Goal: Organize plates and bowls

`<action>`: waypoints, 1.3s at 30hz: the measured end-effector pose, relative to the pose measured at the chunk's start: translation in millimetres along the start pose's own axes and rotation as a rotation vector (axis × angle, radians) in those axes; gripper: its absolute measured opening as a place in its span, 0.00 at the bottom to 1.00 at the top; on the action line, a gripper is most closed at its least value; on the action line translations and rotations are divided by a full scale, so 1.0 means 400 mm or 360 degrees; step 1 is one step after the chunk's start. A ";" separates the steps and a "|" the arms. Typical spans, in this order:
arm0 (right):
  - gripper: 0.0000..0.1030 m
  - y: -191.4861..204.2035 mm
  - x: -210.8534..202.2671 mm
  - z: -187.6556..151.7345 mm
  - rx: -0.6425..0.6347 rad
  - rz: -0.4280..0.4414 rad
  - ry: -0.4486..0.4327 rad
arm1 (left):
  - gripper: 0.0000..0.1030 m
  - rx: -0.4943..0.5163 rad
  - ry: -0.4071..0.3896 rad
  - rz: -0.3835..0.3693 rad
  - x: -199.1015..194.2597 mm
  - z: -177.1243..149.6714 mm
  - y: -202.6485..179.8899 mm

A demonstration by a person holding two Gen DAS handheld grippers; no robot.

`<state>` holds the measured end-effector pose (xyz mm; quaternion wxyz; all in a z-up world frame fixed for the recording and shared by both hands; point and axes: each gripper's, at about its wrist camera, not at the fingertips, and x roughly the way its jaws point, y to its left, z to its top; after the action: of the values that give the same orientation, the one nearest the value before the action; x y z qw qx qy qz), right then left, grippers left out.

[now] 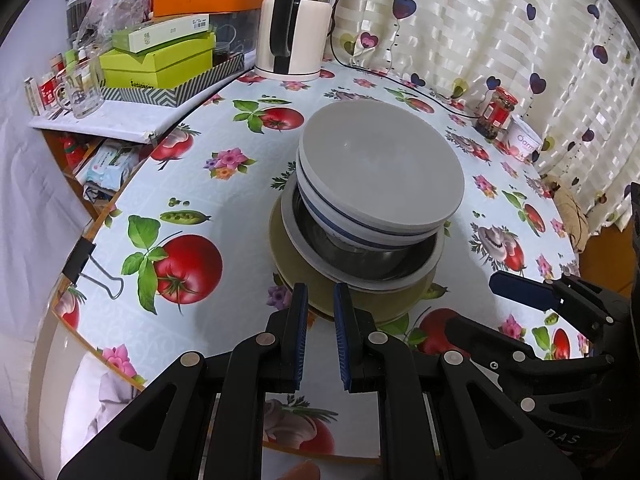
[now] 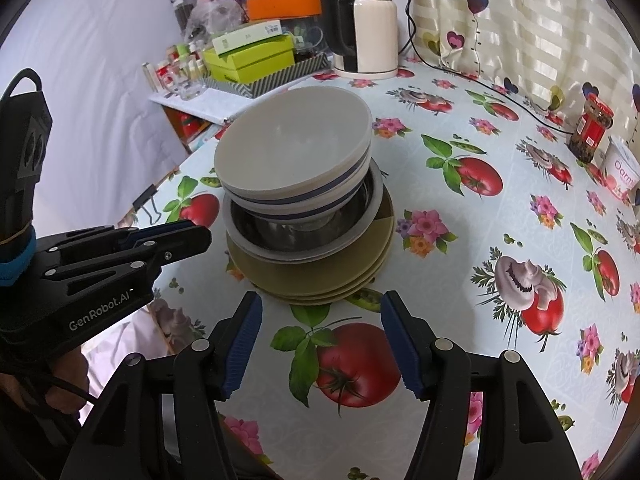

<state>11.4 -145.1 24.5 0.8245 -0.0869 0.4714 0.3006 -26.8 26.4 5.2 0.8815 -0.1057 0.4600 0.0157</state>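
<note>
One stack stands mid-table. At the bottom lie olive plates [image 1: 320, 300] [image 2: 320, 280]. On them rests a white-rimmed dish [image 1: 424, 272] [image 2: 360, 236] with a steel bowl [image 1: 360, 256] [image 2: 280, 232] in it. Two nested white bowls with blue stripes [image 1: 376, 164] [image 2: 292, 148] sit tilted on top. My left gripper [image 1: 320, 292] [image 2: 200, 232] is shut and holds nothing, just short of the stack's near-left rim. My right gripper [image 2: 322, 300] [image 1: 492, 308] stands open and empty in front of the plates, to the right of the left one.
At the back stand a kettle [image 1: 292, 28] [image 2: 368, 28] with its cord, and green boxes [image 1: 160, 60] on a side shelf. A red jar [image 1: 498, 112] [image 2: 592, 132] and a tub [image 1: 524, 142] sit by the curtain. A binder clip [image 1: 84, 260] marks the left table edge.
</note>
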 end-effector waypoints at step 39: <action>0.63 -0.003 0.009 -0.007 0.0000 0.0000 0.0010 | 0.13 0.0011 0.0025 0.0044 0.010 -0.007 0.004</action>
<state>11.4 -145.6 20.0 0.8231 -0.0880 0.4740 0.3002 -27.1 27.0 0.3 0.8779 -0.0964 0.4683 0.0255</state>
